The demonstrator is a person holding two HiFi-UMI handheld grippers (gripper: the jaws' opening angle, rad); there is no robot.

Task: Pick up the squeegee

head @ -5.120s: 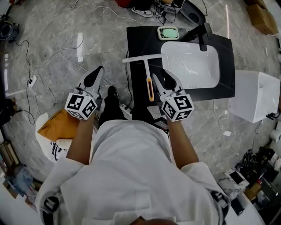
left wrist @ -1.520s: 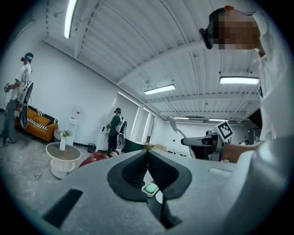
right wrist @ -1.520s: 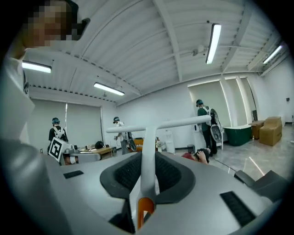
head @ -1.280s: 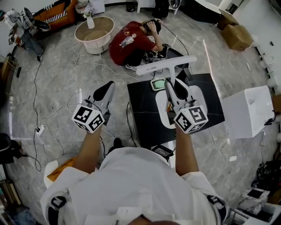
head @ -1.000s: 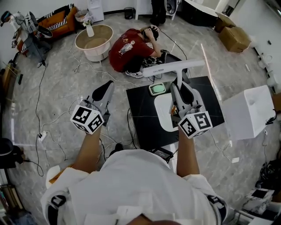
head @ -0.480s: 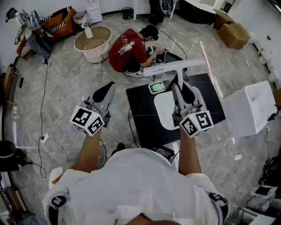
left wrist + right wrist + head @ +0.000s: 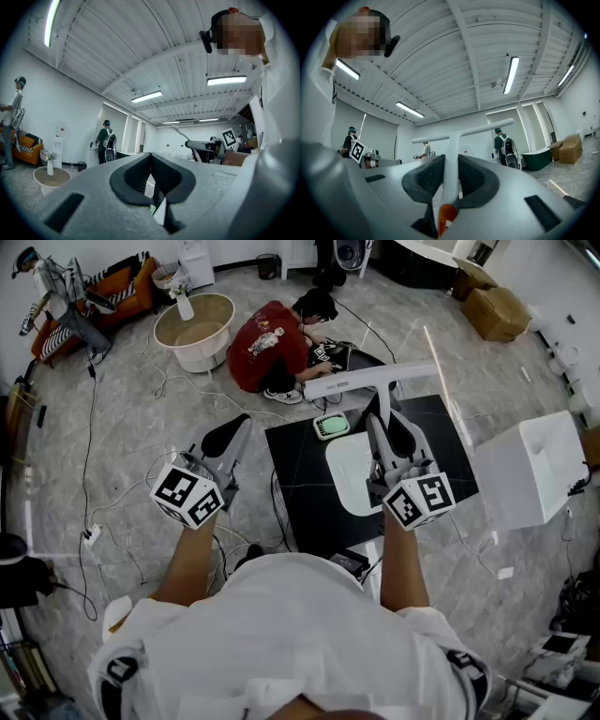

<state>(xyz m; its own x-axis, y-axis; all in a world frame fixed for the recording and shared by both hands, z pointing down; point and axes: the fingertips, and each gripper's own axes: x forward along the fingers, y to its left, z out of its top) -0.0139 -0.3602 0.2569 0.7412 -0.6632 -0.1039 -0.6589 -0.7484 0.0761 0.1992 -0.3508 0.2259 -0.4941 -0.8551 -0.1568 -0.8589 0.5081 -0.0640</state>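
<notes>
**Aloft in the right gripper: the squeegee**

Nearest the camera are the person's white shirt and two bare forearms, each ending in a marker cube; beyond the cubes both grippers reach forward, well apart from each other. The left gripper (image 7: 223, 434) has its jaws closed tip to tip with nothing between them; it hangs over the grey floor, left of the black table (image 7: 300, 493). The right gripper (image 7: 389, 418) has its jaws closed on the squeegee (image 7: 367, 382), pads pressed on the white shaft; the orange end of the handle shows low between the jaws in the right gripper view, and the shaft rises to the long white blade, which lies crosswise like the bar of a T, clear of the table. Below it sits a white basin (image 7: 349, 474) on the table, with a small green-faced object (image 7: 331, 426) just beyond; a white box (image 7: 530, 470) stands to the right. Farther off a person in a red top (image 7: 267, 341) crouches on the floor beside a round tub (image 7: 195, 326); an orange sofa (image 7: 112, 282) lies against the far wall.
</notes>
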